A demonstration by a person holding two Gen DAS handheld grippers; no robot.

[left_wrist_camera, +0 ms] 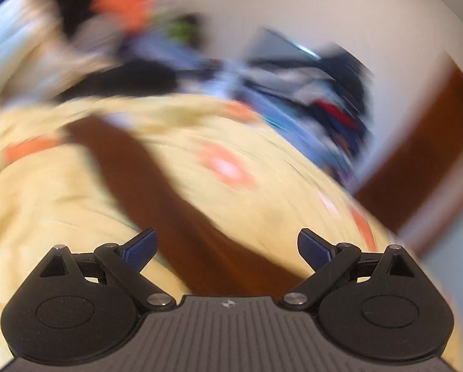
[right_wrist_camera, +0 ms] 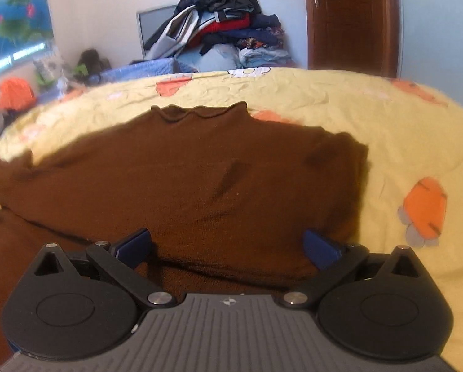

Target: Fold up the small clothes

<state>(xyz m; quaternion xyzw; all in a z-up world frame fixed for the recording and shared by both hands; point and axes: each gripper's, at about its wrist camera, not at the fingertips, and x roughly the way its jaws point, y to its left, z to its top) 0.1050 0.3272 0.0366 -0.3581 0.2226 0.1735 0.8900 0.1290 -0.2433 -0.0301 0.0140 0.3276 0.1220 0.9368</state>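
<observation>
A brown knit sweater [right_wrist_camera: 200, 179] lies flat on the yellow carrot-print bedsheet [right_wrist_camera: 402, 142], collar toward the far side, one sleeve reaching left. My right gripper [right_wrist_camera: 227, 248] is open and hovers low over the sweater's near hem, empty. In the blurred left wrist view, a long brown sleeve [left_wrist_camera: 157, 186] runs diagonally across the sheet [left_wrist_camera: 45, 217]. My left gripper [left_wrist_camera: 227, 248] is open and empty, just above the sleeve's near end.
A pile of mixed clothes [right_wrist_camera: 225, 31] sits beyond the bed against the wall, beside a brown wooden door [right_wrist_camera: 352, 18]. An orange item [right_wrist_camera: 14, 93] and clutter lie at the far left. The left wrist view is strongly motion-blurred.
</observation>
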